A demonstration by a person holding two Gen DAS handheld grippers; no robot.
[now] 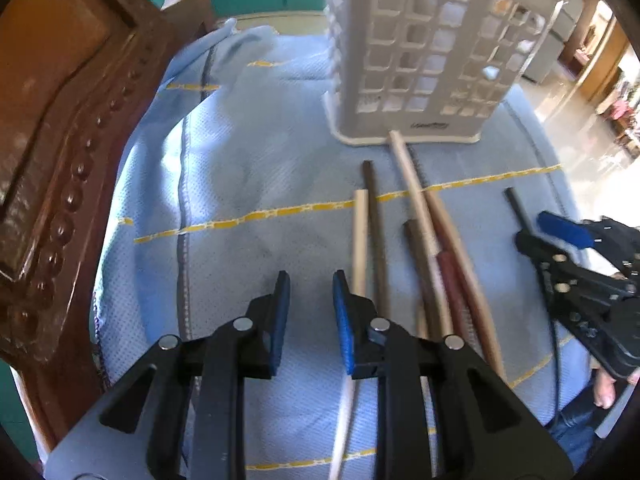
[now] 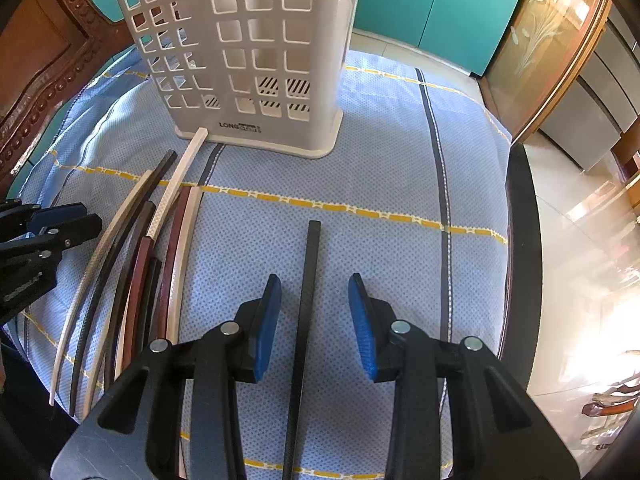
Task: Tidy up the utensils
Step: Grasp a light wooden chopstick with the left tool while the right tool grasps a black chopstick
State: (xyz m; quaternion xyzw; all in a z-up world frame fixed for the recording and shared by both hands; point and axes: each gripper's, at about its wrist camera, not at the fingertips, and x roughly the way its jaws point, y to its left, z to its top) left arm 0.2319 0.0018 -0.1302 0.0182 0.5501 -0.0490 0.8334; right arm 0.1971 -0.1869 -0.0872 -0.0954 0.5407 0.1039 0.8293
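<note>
Centre-top of both views: white perforated holder (image 2: 256, 52) standing upright on blue cloth (image 2: 392, 168) w/ yellow stripes and a dark line; brand lettering low on its front wall, slotted floor visible thru lower holes. Nothing seen sticking out of the top, though the rim is cut off by the frame edge. Left-centre of right wrist view: bundle of chopsticks (image 2: 140, 248) lying flat on cloth, fanned, roughly parallel, mixed colours – cream, black, dark red. One cream textured stick (image 2: 180, 176) is longest-reaching, far end touching holder's base lip. Same bundle sits lower-right of centre in left wrist view (image 1: 424, 248), sticks partly overlapping. Lone black chopstick (image 2: 308, 304) lies apart from bundle, running up the middle of right wrist view. Right gripper (image 2: 314, 320) bottom-centre, blue pads spread, straddling that black stick; pads not touching it, clear gap on both sides. Left gripper (image 1: 310, 312) bottom-centre of its own view, jaws partly apart w/ bare cloth between the tips – nothing pinched. Its right finger (image 1: 344, 320) sits just beside a cream stick (image 1: 360, 236) and a dark one; a pale stick shows under the gripper body, lower frame. Each gripper visible at the other view's edge: left one at far left in right wrist view (image 2: 44, 232), right one at far right in left wrist view (image 1: 568, 240). Carved brown wood frame (image 1: 52, 152) fills left side, teal cabinet (image 2: 436, 8) upper bkgd, glossy floor far right. Person's hand (image 1: 606, 390) at lower right edge.
</note>
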